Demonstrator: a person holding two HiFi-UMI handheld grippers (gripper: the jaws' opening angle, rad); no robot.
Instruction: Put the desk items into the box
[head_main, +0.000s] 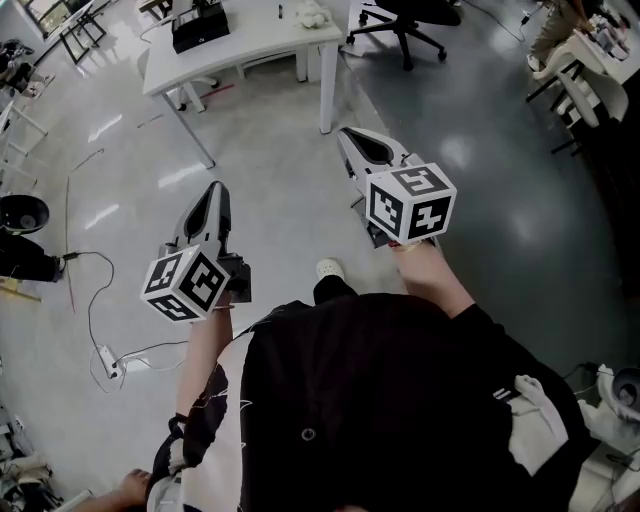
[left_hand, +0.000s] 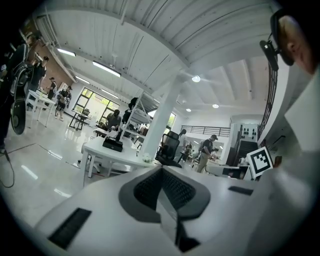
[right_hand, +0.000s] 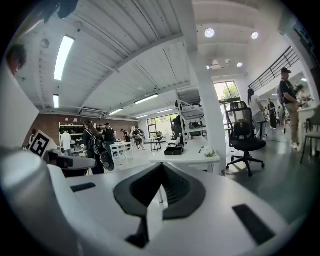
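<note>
Box (head_main: 200, 28) well beyond left hand-held gripper (head_main: 216, 188)

No words, numbers, brand names or signs can be read in any view. The only printed marks are black-and-white square code patterns, with no letters or digits. In the head view they stand on the left marker cube (head_main: 185, 285) of the left gripper (head_main: 216, 192) and on the right marker cube (head_main: 410, 203) of the right gripper (head_main: 350, 138). One such pattern also shows at the edge of each gripper view
</note>
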